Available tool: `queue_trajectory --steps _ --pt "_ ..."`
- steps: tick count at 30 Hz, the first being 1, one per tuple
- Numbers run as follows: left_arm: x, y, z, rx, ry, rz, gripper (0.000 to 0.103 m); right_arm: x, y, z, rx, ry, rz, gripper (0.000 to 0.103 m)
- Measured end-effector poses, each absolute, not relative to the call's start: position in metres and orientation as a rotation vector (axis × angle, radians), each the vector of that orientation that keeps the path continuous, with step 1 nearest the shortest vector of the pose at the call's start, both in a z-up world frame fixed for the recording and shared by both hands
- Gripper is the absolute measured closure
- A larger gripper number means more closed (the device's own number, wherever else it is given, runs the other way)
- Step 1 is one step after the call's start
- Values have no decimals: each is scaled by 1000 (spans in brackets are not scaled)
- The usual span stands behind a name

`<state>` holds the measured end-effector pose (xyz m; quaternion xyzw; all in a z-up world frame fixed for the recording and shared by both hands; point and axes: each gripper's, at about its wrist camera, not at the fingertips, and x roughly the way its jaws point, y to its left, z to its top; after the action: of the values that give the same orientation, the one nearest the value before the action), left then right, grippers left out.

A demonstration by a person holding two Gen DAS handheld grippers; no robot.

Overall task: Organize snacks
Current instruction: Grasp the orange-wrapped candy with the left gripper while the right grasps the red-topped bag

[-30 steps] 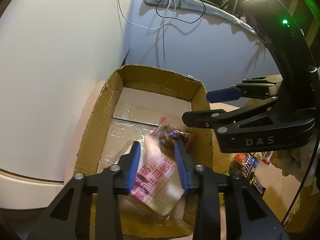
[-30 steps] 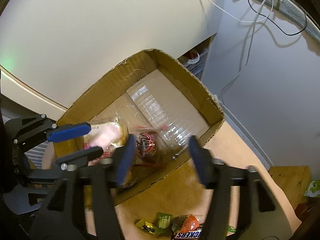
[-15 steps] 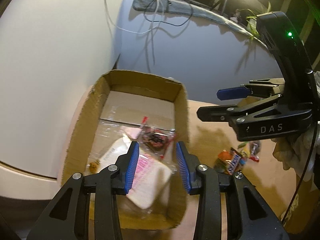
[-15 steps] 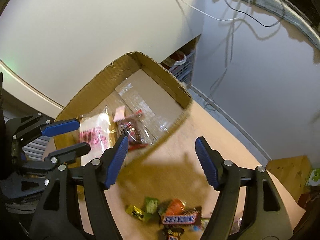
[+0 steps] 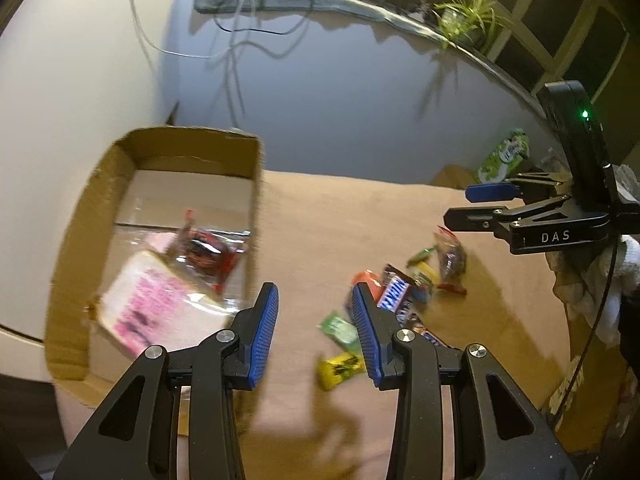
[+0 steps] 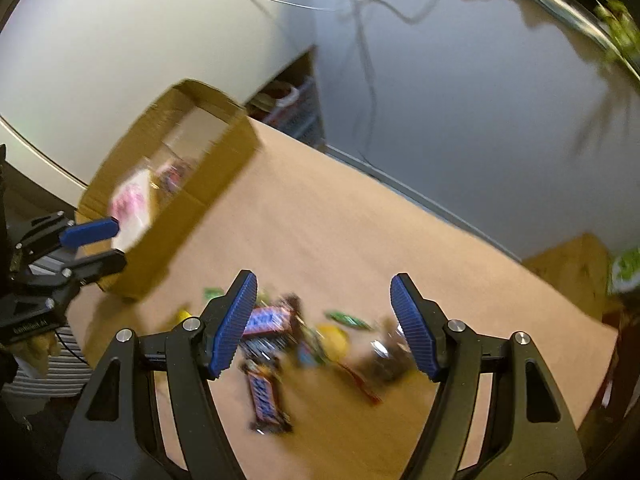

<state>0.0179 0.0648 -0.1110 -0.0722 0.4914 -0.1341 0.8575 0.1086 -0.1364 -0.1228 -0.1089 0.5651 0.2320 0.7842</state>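
Snacks (image 6: 304,340) lie loose beneath the empty, wide-set right gripper (image 6: 324,320); best straddle one bar squarely before pinching.

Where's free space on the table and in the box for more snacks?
Bare tabletop lies between the cardboard box and the snack pile. The box's far half is bare; its near half holds the white-and-pink packet and a clear red packet. The pile itself is crowded.
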Motion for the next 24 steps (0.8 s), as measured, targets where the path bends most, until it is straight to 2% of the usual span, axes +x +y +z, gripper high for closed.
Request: queue_trajectory --steps 14,17,24 --pt "30 9 -141 -123 1123 -360 66 95 -201 -169 -100 1325 367 31" --pt "34 3 -149 -115 1147 -361 71 93 -202 -175 -87 1336 360 31" --pt "43 1 -165 -98 1190 -326 73 93 -208 -186 -29 1353 346 31"
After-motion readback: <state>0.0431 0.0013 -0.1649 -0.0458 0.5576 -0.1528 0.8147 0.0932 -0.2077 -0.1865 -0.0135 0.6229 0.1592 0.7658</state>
